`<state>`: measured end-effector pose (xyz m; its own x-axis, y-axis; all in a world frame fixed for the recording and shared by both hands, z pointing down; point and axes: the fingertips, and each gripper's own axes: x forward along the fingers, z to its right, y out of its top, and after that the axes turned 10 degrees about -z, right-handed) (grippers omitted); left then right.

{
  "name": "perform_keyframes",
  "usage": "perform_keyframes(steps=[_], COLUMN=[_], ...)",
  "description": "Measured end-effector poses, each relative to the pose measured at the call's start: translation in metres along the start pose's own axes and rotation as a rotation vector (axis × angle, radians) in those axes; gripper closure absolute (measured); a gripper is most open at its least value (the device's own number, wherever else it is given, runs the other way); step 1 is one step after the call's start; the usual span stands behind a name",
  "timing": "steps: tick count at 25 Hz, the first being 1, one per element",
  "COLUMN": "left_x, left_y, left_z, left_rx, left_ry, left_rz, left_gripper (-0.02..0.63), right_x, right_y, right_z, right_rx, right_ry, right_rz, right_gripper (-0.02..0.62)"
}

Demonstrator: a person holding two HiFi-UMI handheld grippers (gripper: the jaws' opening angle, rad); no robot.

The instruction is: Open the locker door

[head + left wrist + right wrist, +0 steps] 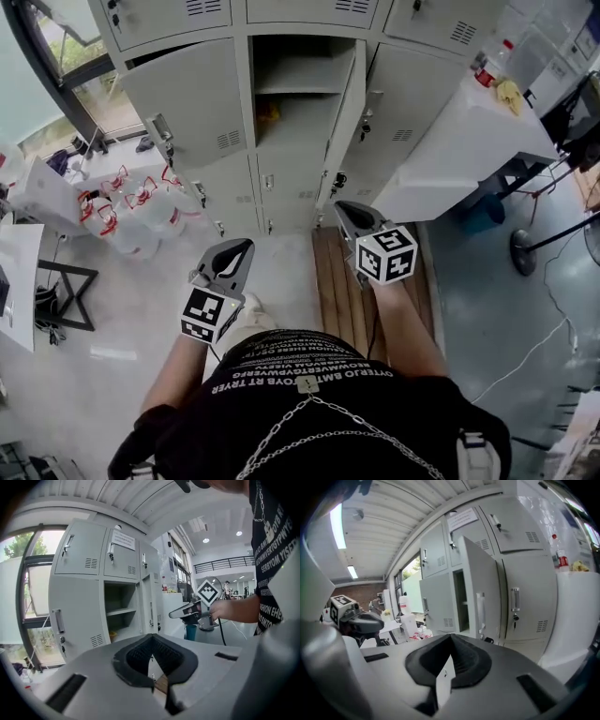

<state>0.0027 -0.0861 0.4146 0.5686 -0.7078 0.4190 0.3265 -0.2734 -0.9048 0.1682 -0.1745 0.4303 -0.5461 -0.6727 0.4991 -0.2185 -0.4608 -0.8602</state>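
1. We are holding the left gripper [246,246] clenched. Its own view is showing the jaw tips meeting with nothing between them.
2. We are holding the right gripper [344,208] clenched and empty as well. In the head view it is sitting at 2 o'clock from the left gripper, well apart from it.
3. Both grippers are pointing toward the locker bank [192,103] and are touching no part of it.
4. The locker door [345,108] is standing open at 12 o'clock from the right gripper, swung out at the right side of its opening.
5. The open compartment is showing a shelf [295,86], with a yellow item [267,112] lying below it at 7 o'clock.
6. Water bottles [131,211] are standing on the floor at 9 o'clock from the left gripper.
7. A white table [469,141] is standing at 2 o'clock from the right gripper, just beside the lockers.
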Motion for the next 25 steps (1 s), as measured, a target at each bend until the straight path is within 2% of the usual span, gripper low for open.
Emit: perform_keyframes(steps=[2,5,11,15,19,25], left_x=[0.003,0.011,0.026,0.038,0.051,0.077], left_y=[0.006,0.019,0.040,0.038,0.043,0.058], left_z=[0.012,0.033,0.075,0.093,0.097,0.085], left_rx=[0.023,0.051,0.097,0.086,0.108,0.126], left_ry=[-0.012,-0.041,-0.112,-0.154,-0.167,-0.176], left_rz=[0.001,0.014,0.034,0.014,-0.007,0.013], left_gripper=[0.601,0.601,0.601,0.601,0.601,0.601], right_x=[-0.026,-0.059,-0.090,-0.102,-0.103,-0.088], right_y=[0.006,0.008,-0.019,-0.036,-0.040,-0.032], right_z=[-0.018,-0.028,-0.010,-0.003,0.005,0.020], right_rx=[-0.045,-0.050,-0.023,0.014,0.040,0.057], right_ry=[0.007,0.009,-0.028,-0.028,-0.022,-0.021], right_rz=[0.052,0.107,0.078,0.080,0.098,0.121], right_gripper=[0.598,0.598,0.598,0.598,0.598,0.598])
